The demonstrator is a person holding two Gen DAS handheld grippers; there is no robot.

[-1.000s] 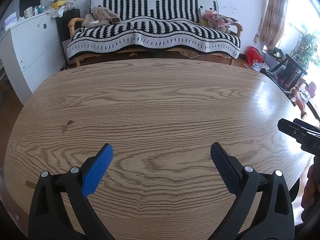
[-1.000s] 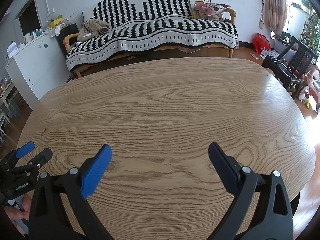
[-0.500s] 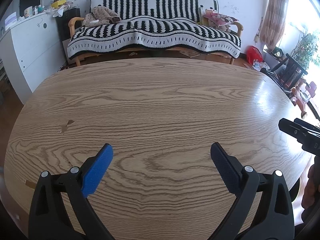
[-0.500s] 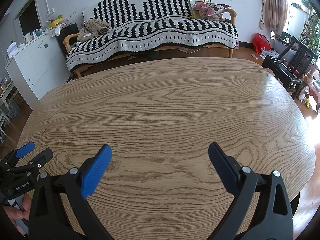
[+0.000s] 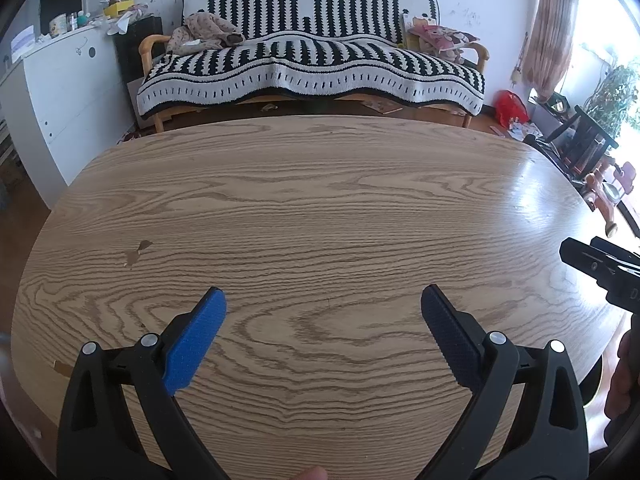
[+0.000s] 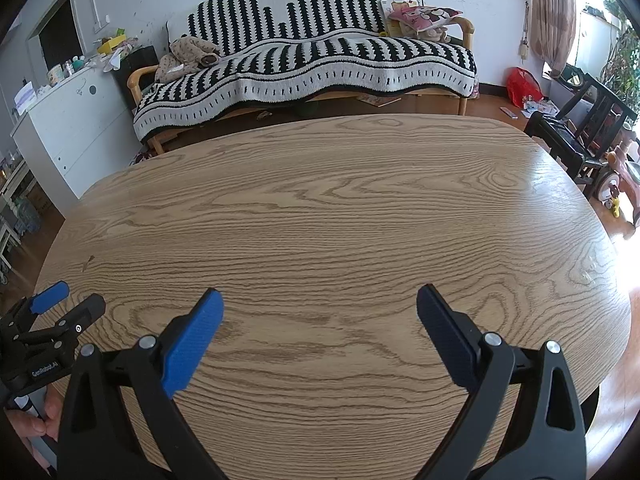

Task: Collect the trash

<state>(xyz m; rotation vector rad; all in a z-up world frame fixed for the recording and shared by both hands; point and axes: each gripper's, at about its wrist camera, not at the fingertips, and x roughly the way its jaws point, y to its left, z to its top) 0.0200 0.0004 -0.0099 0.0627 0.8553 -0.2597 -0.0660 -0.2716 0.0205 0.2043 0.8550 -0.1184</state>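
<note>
Both the left tool (image 5: 323, 304) and the right tool (image 6: 320, 304) hovered over the wooden counter (image 5: 320, 208) with fingers spread wide, gripping nothing. No trash showed on the counter. A striped sofa (image 6: 304, 64) stood beyond its far edge.

We see a broad oval table of light oak-grain wood (image 5: 320, 208), glossy near its right edge. On its left part we make out a small dark chipped mark in the surface (image 5: 138, 252), and a pale tab at the near-left rim (image 5: 62, 367).
</note>
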